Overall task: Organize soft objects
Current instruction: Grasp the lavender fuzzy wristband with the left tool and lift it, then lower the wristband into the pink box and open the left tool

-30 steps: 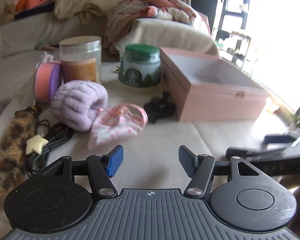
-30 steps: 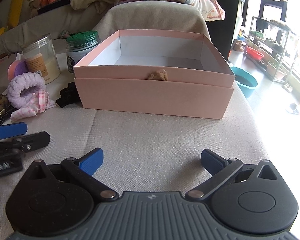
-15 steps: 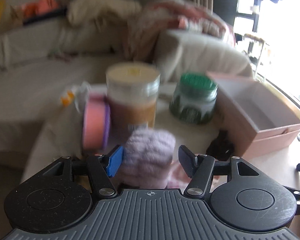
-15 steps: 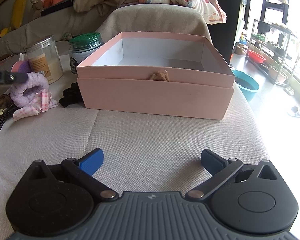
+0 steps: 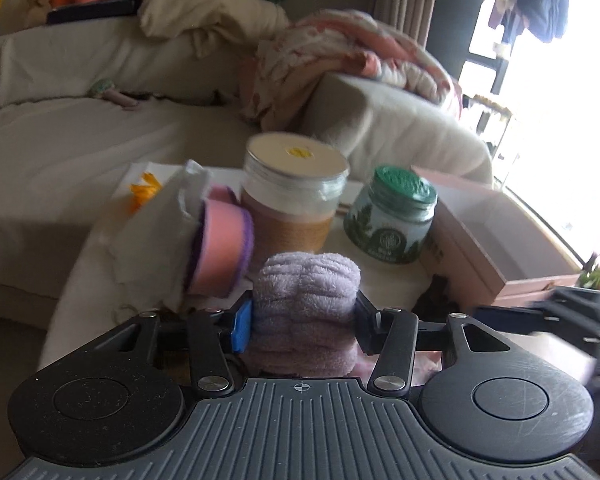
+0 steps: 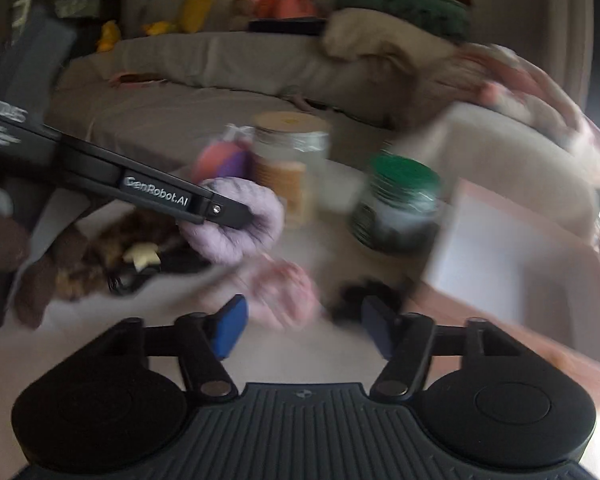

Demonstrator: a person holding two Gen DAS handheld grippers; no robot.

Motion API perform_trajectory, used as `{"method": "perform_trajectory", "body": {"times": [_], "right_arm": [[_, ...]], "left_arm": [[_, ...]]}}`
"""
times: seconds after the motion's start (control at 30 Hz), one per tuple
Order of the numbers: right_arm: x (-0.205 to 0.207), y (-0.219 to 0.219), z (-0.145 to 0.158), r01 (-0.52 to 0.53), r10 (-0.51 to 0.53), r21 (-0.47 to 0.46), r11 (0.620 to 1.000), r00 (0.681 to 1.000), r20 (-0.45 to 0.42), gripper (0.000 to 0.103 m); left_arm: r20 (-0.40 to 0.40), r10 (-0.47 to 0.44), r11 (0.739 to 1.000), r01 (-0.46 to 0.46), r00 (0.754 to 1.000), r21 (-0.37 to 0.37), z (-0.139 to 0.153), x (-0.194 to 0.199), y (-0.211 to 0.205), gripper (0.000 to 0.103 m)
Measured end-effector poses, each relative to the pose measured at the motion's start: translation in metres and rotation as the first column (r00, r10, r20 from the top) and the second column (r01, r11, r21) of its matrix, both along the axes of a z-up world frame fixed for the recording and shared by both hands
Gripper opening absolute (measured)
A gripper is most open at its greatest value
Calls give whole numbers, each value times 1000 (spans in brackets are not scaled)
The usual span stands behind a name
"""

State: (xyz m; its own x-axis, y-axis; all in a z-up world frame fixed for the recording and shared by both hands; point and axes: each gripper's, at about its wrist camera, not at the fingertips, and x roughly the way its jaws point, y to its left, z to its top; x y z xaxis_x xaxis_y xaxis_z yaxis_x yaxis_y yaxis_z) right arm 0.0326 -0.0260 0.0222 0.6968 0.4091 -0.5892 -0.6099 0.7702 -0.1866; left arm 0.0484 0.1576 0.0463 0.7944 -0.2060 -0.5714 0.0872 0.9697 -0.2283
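A fluffy lilac wristband [image 5: 305,308] sits between the fingers of my left gripper [image 5: 303,320]; the jaws stand around it and touch its sides. It also shows in the right wrist view [image 6: 236,224], with the left gripper's finger [image 6: 160,196] across it. My right gripper [image 6: 300,330] is open and empty, low over the table, facing a pink checked scrunchie [image 6: 280,292] that is blurred. The open pink box [image 5: 499,240] stands at the right, also in the right wrist view [image 6: 511,276].
A clear jar with a cork band [image 5: 296,200] and a green-lidded jar [image 5: 391,220] stand behind the wristband. A pink and purple pad [image 5: 220,256] leans at the left. A black clip [image 6: 363,292], a leopard-print piece [image 6: 100,256] and a star charm [image 6: 142,254] lie on the table.
My left gripper moved forward and left over the lilac wristband and narrowed around it. My right gripper swung left from the pink box toward the scrunchie and narrowed; its view is motion-blurred.
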Motion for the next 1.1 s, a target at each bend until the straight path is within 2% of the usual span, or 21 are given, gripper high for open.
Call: {"method": "perform_trajectory", "body": {"times": [0.03,0.07,0.1,0.13,0.17,0.3,0.37,0.47,0.53,0.6,0.63,0.7,0.73,0.77,0.87,0.9,0.97,1.03,1.1], "right_arm": [[7,10,-4,-11,11,-18,1000,1000,-10,62],[14,17,-7,-15,14,-34,999,999,-30,51],[19,21,-9,-15,12,-50,999,998,-58,40],[24,25,-9,-19,13,-62,998,996,-91,15],[27,25,-6,-28,21,-57,998,994,-110,6],[24,6,41,-30,32,41,999,998,-49,4],[24,-16,75,-11,8,97,995,1000,22,4],[29,-52,120,62,-83,147,987,987,137,4],[37,-79,138,125,-155,159,979,968,196,4],[45,-107,145,184,-214,151,971,953,213,5],[50,-121,144,207,-234,148,967,952,198,7],[56,-148,132,272,-296,163,948,943,154,21],[53,-161,120,295,-320,175,939,938,134,39],[49,-172,109,314,-338,184,931,934,117,52],[38,-186,77,355,-368,138,925,926,81,54],[34,-188,70,360,-370,113,926,925,84,54],[25,-193,60,361,-369,83,929,925,96,54],[22,-194,55,353,-360,84,932,928,97,55],[28,-189,54,351,-360,96,931,928,97,58]], "left_arm": [[8,5,1000,-5,1000,-7,3,-4,5,54],[14,7,1000,-7,1000,-13,7,-6,8,54],[25,7,1000,-7,1000,-19,12,-10,12,54],[40,6,1000,-5,999,-24,17,-14,15,54],[52,1,1000,0,999,-26,23,-16,16,54],[139,-54,998,58,989,-30,67,-11,12,54],[203,-96,995,101,975,-18,97,-1,1,54],[283,-167,984,179,944,-15,142,24,-29,55],[318,-220,971,240,922,-23,165,44,-53,55],[315,-280,947,315,907,-64,178,74,-83,57],[286,-308,931,349,907,-104,176,92,-97,58],[187,-353,906,384,917,-175,154,123,-123,58],[122,-370,902,387,921,-191,137,136,-136,58],[37,-390,902,390,920,-184,112,148,-153,57],[-116,-404,910,386,907,-150,51,162,-178,57],[-135,-403,911,382,905,-158,39,163,-180,56],[-137,-407,906,380,903,-189,31,158,-170,56],[-97,-421,896,397,902,-202,42,147,-157,56],[-58,-423,895,408,904,-180,61,131,-139,56]]}}
